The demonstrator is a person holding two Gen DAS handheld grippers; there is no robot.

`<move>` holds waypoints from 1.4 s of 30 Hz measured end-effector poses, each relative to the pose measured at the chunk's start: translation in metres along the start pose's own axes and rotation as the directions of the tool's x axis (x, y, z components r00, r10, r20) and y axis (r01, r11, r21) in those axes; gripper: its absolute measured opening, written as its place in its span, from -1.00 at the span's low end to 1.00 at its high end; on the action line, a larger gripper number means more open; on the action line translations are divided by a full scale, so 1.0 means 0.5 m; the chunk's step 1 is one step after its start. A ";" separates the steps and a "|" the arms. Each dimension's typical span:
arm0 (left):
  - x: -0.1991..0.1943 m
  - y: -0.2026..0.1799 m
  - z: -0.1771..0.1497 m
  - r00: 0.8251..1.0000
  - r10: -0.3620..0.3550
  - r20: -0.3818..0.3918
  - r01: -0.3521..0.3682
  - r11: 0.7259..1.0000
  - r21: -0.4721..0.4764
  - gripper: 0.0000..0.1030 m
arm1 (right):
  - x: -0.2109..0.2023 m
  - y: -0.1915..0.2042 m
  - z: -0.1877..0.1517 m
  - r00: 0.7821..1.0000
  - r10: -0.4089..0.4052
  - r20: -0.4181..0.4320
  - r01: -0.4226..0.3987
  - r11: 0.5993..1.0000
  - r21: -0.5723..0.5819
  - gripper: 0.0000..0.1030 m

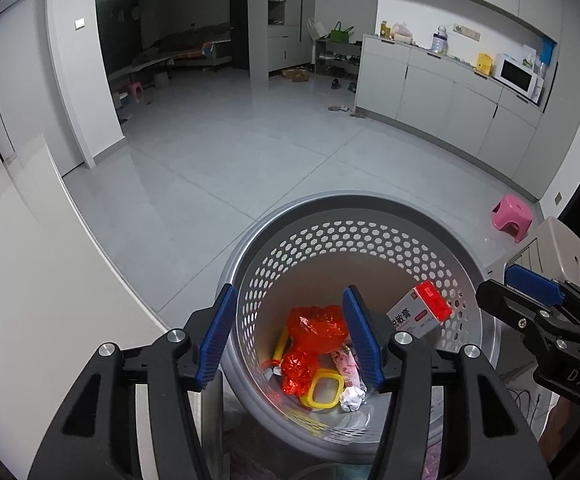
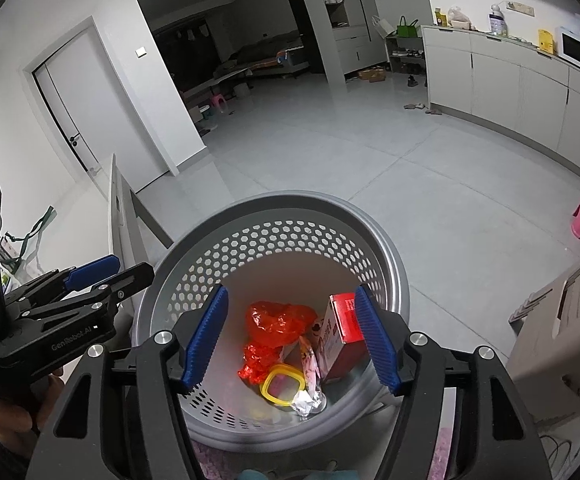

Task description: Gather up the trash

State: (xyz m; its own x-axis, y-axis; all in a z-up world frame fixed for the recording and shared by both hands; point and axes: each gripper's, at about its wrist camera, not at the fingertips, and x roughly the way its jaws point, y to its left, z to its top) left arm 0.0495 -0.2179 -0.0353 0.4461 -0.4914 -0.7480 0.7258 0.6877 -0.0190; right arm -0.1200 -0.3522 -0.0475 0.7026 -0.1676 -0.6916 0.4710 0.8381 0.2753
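Both grippers hang over the grey perforated bin (image 1: pixel 353 216), side by side and tilted down into it. The left gripper (image 1: pixel 290 336) has its blue pads standing about halfway apart with nothing between them; its left pad sits outside the bin's rim, its right pad over the inside. Seen past its jaws, down on the bin floor, lie a crumpled red wrapper (image 1: pixel 315 326), a yellow square ring (image 1: pixel 323 390), a pink-printed packet (image 1: pixel 345 362) and a scrap of silver foil (image 1: pixel 351 396). Just to the right of its right pad, a red-and-white box (image 1: pixel 421 308) leans against the bin wall.

The right gripper (image 2: pixel 290 340) is likewise part-open and holds nothing. Between its pads, well below them, sit the same wrapper, ring, packet and foil; the box stands just inside its right pad, not touched by it. A hand (image 2: pixel 14 412) grips the left tool's handle at the lower left of that view. A pink stool (image 1: pixel 511 216) stands on the tiled floor beyond the bin.
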 end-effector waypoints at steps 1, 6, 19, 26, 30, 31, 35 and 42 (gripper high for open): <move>-0.001 0.001 -0.003 1.000 -0.004 0.000 0.004 1.000 0.000 0.06 | -0.001 0.003 -0.001 1.000 -0.003 0.000 0.003 1.000 0.000 0.23; 0.002 0.003 -0.012 1.000 -0.023 0.007 0.023 1.000 -0.004 0.13 | -0.012 0.009 -0.005 1.000 -0.028 0.004 0.028 1.000 -0.003 0.27; 0.023 0.002 -0.020 1.000 -0.018 -0.009 0.018 1.000 -0.003 0.17 | -0.010 0.014 -0.012 0.999 -0.054 -0.004 0.054 0.999 -0.008 0.30; 0.038 0.007 -0.025 1.000 -0.002 -0.021 0.001 1.000 -0.005 0.19 | 0.009 0.016 -0.015 0.998 -0.057 -0.030 0.057 0.998 -0.013 0.31; 0.042 0.013 -0.023 1.000 0.011 -0.025 -0.011 1.000 -0.010 0.30 | 0.019 0.018 -0.016 0.997 -0.065 -0.044 0.065 0.998 -0.016 0.32; 0.042 0.014 -0.023 1.000 0.013 -0.024 -0.013 1.000 -0.011 0.31 | 0.022 0.018 -0.017 0.996 -0.068 -0.048 0.068 0.998 -0.019 0.35; 0.043 0.017 -0.026 0.999 0.003 -0.032 -0.004 1.000 -0.015 0.36 | 0.022 0.024 -0.018 0.994 -0.089 -0.060 0.088 0.996 -0.030 0.36; 0.048 0.023 -0.027 0.999 -0.006 -0.052 0.005 1.000 -0.019 0.36 | 0.022 0.029 -0.013 0.992 -0.107 -0.061 0.105 0.994 -0.026 0.36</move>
State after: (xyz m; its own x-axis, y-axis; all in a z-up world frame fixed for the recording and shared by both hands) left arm 0.0616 -0.2145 -0.0621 0.4142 -0.4667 -0.7814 0.7176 0.6955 -0.0351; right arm -0.1089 -0.3385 -0.0553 0.6144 -0.2242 -0.7565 0.5284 0.8289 0.1835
